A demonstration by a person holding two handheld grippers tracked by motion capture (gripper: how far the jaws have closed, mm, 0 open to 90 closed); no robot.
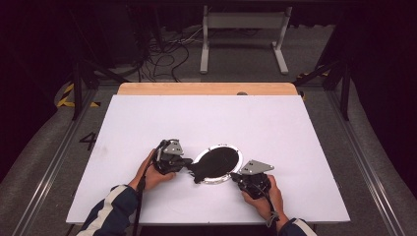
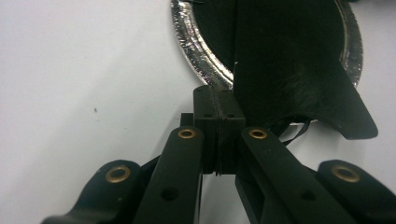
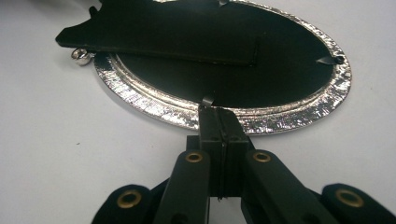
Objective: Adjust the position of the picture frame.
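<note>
The silver-rimmed oval tray (image 1: 236,151) is lying on the white table (image 1: 147,128), toward the near edge and between the 2 grippers. Its inside is looking black, and a flat black piece (image 1: 209,168) with a flared, tail-like end is lying across it, that end sticking out past the rim on the left gripper's side.

The left gripper (image 1: 186,162) is coming in from the tray's left, held in the person's left hand (image 1: 152,172). In the left gripper view its 2 jaws are pressing together, and a thin black strip or cord is running down the seam between them; what that strip belongs to I cannot tell. The jaw tips are sitting just at the foil rim (image 2: 196,42), right beside the flared end of the black piece (image 2: 303,84).

The right gripper (image 1: 237,176) is sitting at the tray's near right edge, held in the right hand (image 1: 268,196). In the right gripper view its jaws are also closing flat against each other, pinching a small thin tab (image 3: 207,100) that is sticking up at the rim (image 3: 280,119). A small silver ball (image 3: 80,56) is lying on the table, touching the far end of the tray under the black piece (image 3: 163,35).
</note>
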